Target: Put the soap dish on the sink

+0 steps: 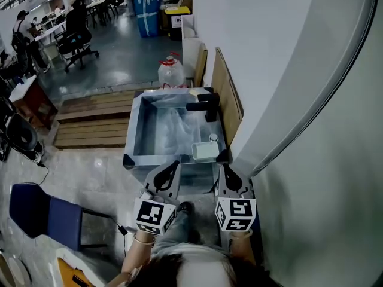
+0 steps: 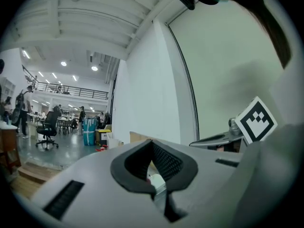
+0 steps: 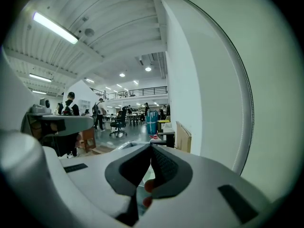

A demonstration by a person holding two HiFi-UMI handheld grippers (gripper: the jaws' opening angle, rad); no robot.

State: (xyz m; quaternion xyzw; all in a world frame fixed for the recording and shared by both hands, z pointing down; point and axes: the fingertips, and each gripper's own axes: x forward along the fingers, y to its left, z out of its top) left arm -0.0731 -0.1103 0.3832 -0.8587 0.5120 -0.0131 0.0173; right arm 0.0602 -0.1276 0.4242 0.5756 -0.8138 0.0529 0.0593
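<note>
White soap dish [image 1: 206, 150] in sink [image 1: 135, 131], beyond left gripper [image 1: 173, 165], right gripper [image 1: 227, 170], fingers [image 2: 166, 165] pressed together.

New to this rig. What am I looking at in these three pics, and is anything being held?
No robot: a person holds a pair of tongs in each hand. The head view looks down on the left tongs and right tongs. The other two views come from cameras riding on the tongs, looking along their jaws. Both pairs are shut and empty. Ahead is a metal sink with a black faucet; a white soap dish sits at its near right corner.
</note>
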